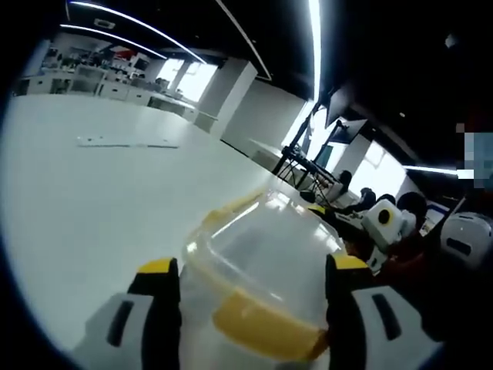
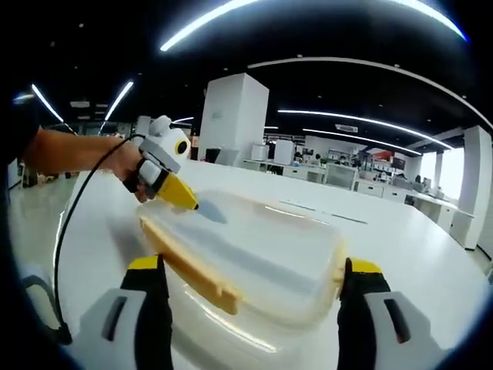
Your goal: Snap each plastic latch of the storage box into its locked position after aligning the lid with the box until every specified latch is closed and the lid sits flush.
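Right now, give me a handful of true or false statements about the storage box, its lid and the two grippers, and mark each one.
1. The lid is clear with yellow latches. True.
2. The storage box sits on a white table. True.
3. The left gripper is far from the box. False: its yellow tip is at the lid's far edge.
4. The right gripper is clamped shut. False: its jaws stand apart on either side of the box.
5. A yellow latch lies between the left gripper's jaws. True.

Storage box [image 1: 262,262]: base hidden beneath the clear lid [image 2: 254,250] (near corner cut off at frame bottom). Distant desks [image 1: 100,81]: blurred.
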The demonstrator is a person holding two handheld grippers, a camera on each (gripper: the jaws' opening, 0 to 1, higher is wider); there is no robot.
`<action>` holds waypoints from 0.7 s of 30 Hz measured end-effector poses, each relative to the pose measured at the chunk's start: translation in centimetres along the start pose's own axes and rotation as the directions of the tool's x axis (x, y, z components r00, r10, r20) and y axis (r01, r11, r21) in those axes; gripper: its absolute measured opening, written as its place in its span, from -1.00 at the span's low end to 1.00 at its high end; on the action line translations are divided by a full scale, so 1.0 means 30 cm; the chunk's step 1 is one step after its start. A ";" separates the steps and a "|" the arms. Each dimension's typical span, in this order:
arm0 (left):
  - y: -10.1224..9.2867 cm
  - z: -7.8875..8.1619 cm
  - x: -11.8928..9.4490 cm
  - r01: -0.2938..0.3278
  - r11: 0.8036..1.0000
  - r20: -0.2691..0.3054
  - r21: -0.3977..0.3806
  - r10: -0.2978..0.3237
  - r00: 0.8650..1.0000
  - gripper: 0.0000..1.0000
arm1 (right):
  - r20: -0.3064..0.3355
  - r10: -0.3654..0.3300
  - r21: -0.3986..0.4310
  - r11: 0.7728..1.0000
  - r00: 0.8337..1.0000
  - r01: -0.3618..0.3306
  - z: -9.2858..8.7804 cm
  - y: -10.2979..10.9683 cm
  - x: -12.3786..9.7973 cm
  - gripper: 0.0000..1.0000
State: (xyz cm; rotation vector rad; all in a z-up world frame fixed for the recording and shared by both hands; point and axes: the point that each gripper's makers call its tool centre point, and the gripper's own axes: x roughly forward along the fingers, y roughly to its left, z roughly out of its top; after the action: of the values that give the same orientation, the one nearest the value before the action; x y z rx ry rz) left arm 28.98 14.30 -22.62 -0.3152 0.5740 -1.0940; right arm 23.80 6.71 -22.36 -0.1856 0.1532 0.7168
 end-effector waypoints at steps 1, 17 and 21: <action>-0.001 -0.001 0.000 0.000 1.000 -0.002 0.001 0.000 1.000 0.53 | -0.002 0.000 0.000 1.000 1.000 0.000 0.001 0.000 0.004 0.80; -0.016 -0.007 0.015 -0.018 1.000 0.012 -0.007 0.018 1.000 0.58 | 0.013 0.019 0.038 0.999 1.000 -0.020 -0.003 0.011 -0.023 0.74; -0.023 -0.011 0.018 -0.019 1.000 0.008 -0.007 0.019 1.000 0.59 | 0.011 0.029 0.031 0.999 1.000 -0.029 -0.003 0.014 -0.016 0.77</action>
State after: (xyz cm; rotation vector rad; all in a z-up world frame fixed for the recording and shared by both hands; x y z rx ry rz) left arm 28.46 13.51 -22.68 -0.3200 0.5727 -1.0725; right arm 23.16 6.70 -22.41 -0.1503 0.1566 0.7436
